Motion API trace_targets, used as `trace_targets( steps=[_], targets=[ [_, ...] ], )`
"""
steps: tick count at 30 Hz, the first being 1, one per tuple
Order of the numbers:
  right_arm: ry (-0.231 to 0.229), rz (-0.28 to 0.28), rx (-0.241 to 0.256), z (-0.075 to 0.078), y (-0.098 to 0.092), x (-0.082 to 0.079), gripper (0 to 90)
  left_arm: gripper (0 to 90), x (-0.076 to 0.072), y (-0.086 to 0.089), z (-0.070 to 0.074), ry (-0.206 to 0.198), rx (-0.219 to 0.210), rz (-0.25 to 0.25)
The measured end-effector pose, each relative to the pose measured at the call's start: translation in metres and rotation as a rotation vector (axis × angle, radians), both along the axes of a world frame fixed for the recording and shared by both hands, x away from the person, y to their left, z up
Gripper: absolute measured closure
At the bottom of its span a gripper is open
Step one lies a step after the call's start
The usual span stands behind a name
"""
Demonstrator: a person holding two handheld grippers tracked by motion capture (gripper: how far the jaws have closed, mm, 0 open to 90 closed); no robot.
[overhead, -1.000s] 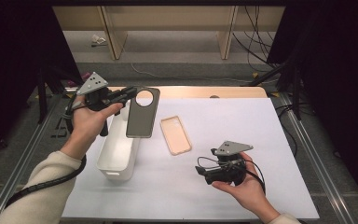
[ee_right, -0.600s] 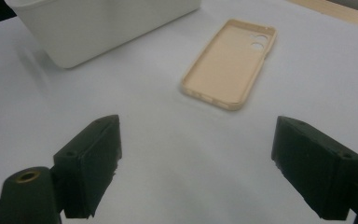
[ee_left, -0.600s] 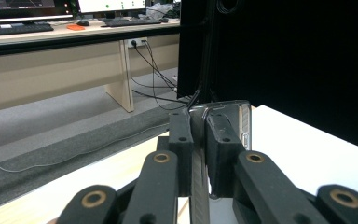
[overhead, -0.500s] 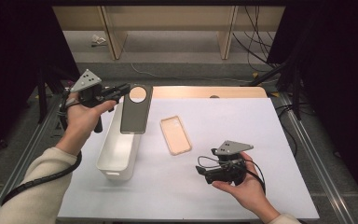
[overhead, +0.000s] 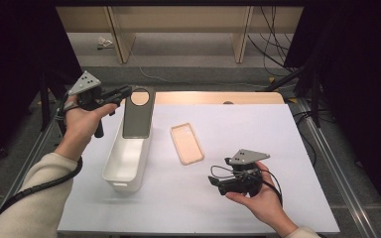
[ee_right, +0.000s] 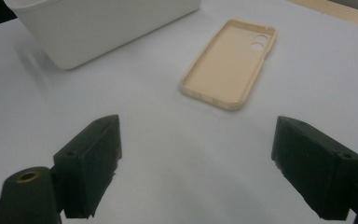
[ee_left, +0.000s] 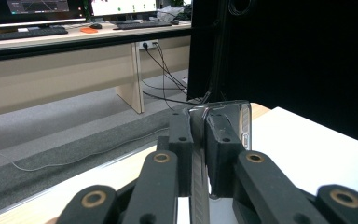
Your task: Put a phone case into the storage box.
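High view, with both gripper views. My left gripper (overhead: 121,94), held up at the far left of the tabletop (overhead: 278,129), has its fingers (ee_left: 182,140) clamped on the edge of a dark phone (overhead: 138,113). In the left gripper view the thin body of the phone stands edge-on between the two pads, which press it from both sides. The phone is off the surface, lying roughly flat and hanging above the far end of the white bin (overhead: 129,158), its round camera ring toward the far edge of the tabletop.

My right gripper (overhead: 217,183) rests low at the near right, fingers (ee_right: 91,154) spread wide and holding nothing. Through the gap in the right gripper view lies the beige phone case (ee_right: 230,60), hollow side up, flat on the tabletop just beside the bin and well apart from my right fingers.

Step in hand, as I judge it: the carry. The phone is lifted and held in the air, not yet set anywhere. Whether it is bound for the bin below or for the open case I cannot tell from this position alone.

Next move: if the case is the goal, I must swing the phone right, line its camera ring up with the cut-outs at the far end of the case, and lower it level; the right fingers could steady the case rim against sliding.
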State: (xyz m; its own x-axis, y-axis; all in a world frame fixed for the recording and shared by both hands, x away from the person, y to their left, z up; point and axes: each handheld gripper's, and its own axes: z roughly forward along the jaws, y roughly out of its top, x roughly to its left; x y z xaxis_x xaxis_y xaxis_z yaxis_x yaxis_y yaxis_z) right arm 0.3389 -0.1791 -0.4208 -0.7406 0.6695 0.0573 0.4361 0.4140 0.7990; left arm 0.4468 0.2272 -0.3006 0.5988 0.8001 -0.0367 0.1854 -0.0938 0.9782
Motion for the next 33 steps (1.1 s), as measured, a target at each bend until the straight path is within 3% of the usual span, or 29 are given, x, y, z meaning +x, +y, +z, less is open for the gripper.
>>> trace_targets(
  steps=[16,33],
  targets=[
    [0.001,-0.001,0.001,-0.001,-0.001,0.001,16.7,81.7,0.021,0.017,-0.011,-0.008,0.004,-0.008],
    [0.006,0.005,0.002,-0.002,0.0,0.001,16.7,81.7,0.047,0.018,-0.023,0.007,0.019,0.001]
  ],
)
